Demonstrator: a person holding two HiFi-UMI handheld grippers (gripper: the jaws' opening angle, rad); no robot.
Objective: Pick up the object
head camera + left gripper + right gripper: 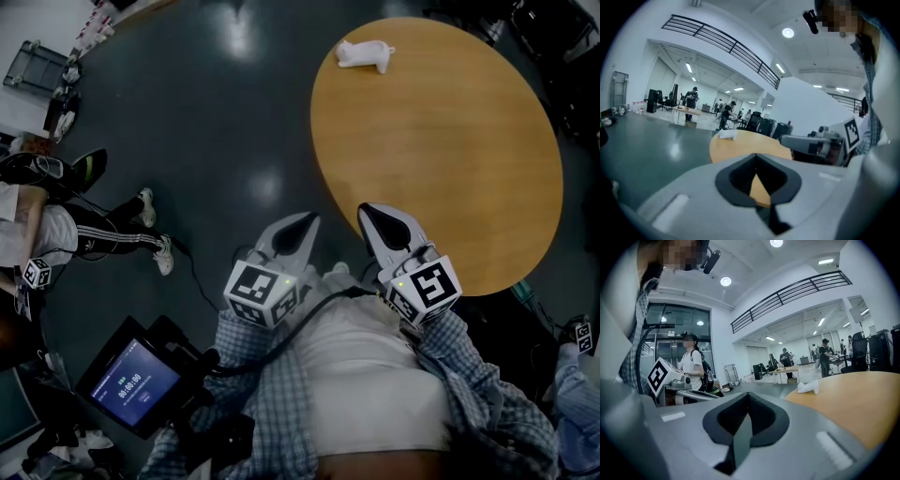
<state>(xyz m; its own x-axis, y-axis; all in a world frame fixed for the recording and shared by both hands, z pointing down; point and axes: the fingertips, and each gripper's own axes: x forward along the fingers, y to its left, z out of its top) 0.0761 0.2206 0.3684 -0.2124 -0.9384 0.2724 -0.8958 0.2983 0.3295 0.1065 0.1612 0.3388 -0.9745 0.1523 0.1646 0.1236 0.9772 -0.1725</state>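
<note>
Left tongs (302,225) and right tongs (377,217) both shut, empty, at the near desk (450,178) edge; white object (365,54) at far edge looks light, possibly soft, so pinch across its narrow middle.

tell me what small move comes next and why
Probably reach the right gripper forward across the table toward the white object, opening it on the way: its jaws are together on nothing, and the object lies near the table's far edge, untouched.
</note>
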